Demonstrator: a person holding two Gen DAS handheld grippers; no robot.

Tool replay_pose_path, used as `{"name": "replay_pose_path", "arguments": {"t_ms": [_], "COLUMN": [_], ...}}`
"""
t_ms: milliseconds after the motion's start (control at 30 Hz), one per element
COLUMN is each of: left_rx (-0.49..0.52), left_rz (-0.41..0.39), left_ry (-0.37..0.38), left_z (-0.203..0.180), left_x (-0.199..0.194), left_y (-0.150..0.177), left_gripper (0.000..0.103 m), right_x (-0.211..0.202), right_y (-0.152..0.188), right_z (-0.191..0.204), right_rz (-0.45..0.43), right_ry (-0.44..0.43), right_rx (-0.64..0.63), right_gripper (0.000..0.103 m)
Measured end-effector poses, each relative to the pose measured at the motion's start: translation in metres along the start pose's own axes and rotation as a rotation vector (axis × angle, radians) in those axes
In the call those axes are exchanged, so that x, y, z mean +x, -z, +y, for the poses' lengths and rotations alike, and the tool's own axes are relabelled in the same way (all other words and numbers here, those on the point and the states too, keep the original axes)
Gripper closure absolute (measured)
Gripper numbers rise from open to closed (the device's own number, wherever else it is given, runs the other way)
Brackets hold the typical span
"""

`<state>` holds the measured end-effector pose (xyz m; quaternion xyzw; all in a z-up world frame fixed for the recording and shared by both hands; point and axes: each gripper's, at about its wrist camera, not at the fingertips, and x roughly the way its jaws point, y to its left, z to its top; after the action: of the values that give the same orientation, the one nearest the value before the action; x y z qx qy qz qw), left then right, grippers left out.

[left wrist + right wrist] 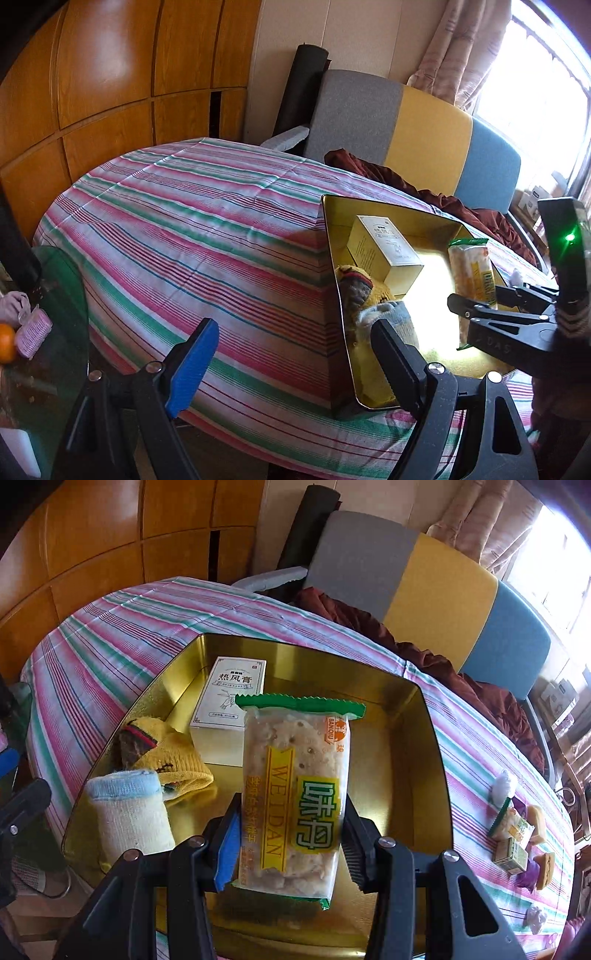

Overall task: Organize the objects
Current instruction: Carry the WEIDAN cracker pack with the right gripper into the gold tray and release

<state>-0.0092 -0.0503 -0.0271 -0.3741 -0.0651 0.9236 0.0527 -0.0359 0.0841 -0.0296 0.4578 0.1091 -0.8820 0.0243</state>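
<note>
Your right gripper [291, 845] pinches the cracker packet [295, 794] above the gold tin's [424, 716] bare right half, while your left gripper [291, 365] hangs spread at its near-left wall.

From my feed I see a wall of glossy wooden panels [110, 74] behind a table under a striped cloth [184, 221]. A grey, yellow and blue sofa [424, 140] stands beyond, beside a curtain [461, 48] and an overexposed bright window [535, 92].
</note>
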Motion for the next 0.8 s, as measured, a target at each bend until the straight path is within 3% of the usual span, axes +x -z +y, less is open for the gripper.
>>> {"name": "replay_pose_path", "arguments": {"t_ms": [333, 567, 800], "left_rx": [-0.024, -0.022, -0.013], "left_rz": [0.005, 0.009, -0.021], "left_ry": [-0.006, -0.017, -0.021], "left_z": [0.008, 0.009, 0.004], "left_x": [0.002, 0.001, -0.01], "left_y": [0.001, 0.003, -0.002], "left_gripper": [0.018, 0.018, 0.018], "right_x": [0.024, 0.034, 0.008], "right_y": [0.001, 0.005, 0.005], "right_z": [0.016, 0.023, 0.014], "right_rz": [0.035, 0.073, 0.008], "right_ry": [-0.003, -0.07, -0.062], "right_rx": [-0.002, -0.012, 0.02], "right_gripper": [0.055, 0.051, 0.051]}}
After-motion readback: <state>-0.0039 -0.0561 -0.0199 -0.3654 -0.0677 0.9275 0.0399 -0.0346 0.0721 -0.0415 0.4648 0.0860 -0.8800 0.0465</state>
